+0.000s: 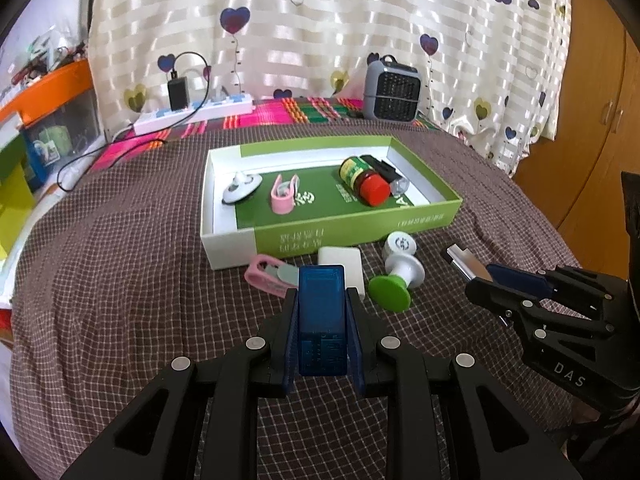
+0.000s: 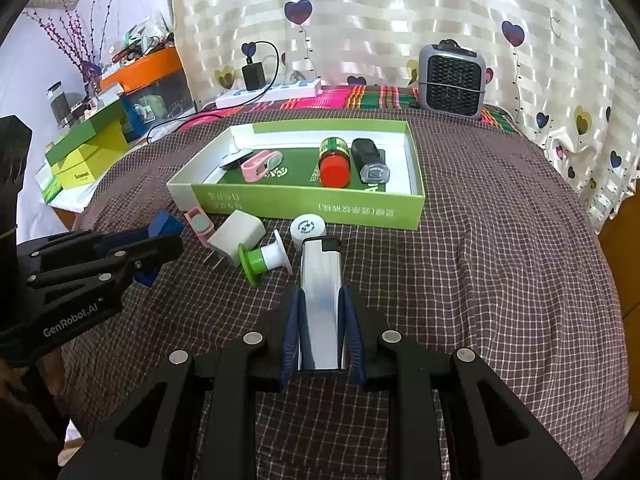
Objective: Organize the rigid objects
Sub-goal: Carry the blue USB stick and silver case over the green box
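Left hand-held gripper (image 1: pixel 322 320) clamping blue translucent box (image 1: pixel 322 320), green tray (image 1: pixel 356 232) beyond, checked cloth (image 1: pixel 120 300)

Both grippers are matte black plastic linkage frames with triangular cutouts and round silver pivot pins at the joints. The left gripper (image 1: pixel 322 300) has dark blue ribbed finger pads (image 1: pixel 291 332) and white "GenRobot.AI" lettering on its side. The right gripper (image 2: pixel 320 300) has the same blue pads, plus "DAS" printed in white.
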